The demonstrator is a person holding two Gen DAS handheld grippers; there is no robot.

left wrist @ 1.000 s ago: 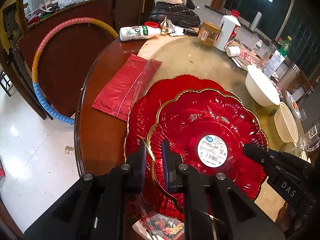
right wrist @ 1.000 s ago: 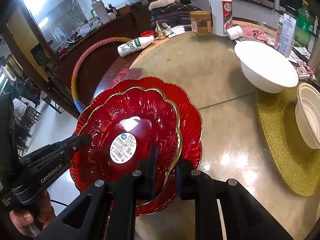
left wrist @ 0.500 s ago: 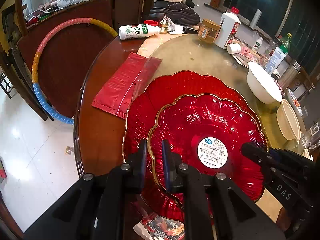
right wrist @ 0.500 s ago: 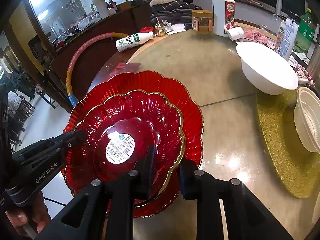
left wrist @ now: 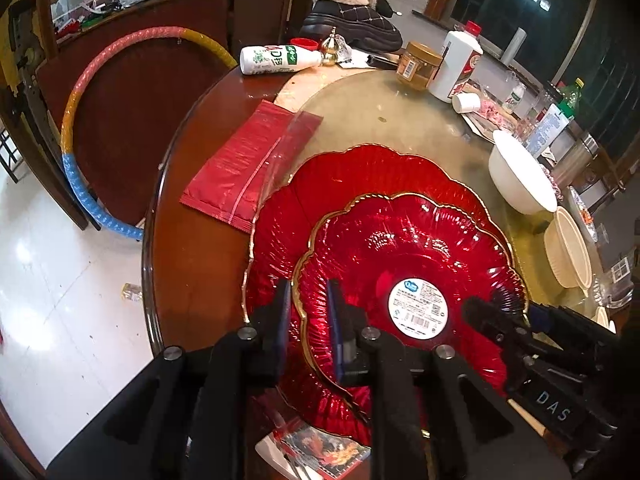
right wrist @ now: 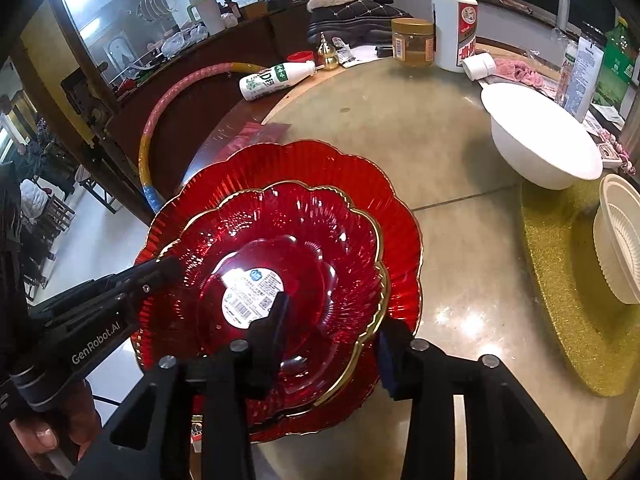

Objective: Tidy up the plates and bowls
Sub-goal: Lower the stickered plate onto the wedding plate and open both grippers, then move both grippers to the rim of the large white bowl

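A small red scalloped plate (left wrist: 400, 248) with a gold rim and a white label lies on a larger red plate (left wrist: 360, 172) on the round table. My left gripper (left wrist: 309, 320) straddles the small plate's near-left rim, its jaws opening slightly and the pads just off the rim. In the right wrist view, my right gripper (right wrist: 334, 328) stands over the small plate's (right wrist: 300, 232) near-right rim. Its jaws are opening wide and its fingers (right wrist: 276, 312) are clear of the glass. The large plate (right wrist: 320, 160) shows all around beneath.
A white bowl (right wrist: 540, 140) and a cream ribbed bowl (right wrist: 620, 240) stand to the right. A red plastic bag (left wrist: 248, 164) lies left of the plates. A toppled milk bottle (left wrist: 276, 60), a jar (left wrist: 418, 65) and a white bottle (left wrist: 456, 64) crowd the far edge. A hoop (left wrist: 80, 168) leans beside the table.
The right gripper's fingers have spread apart off the small plate's rim. The small plate has settled flat onto the large one. The left fingers have parted a little.
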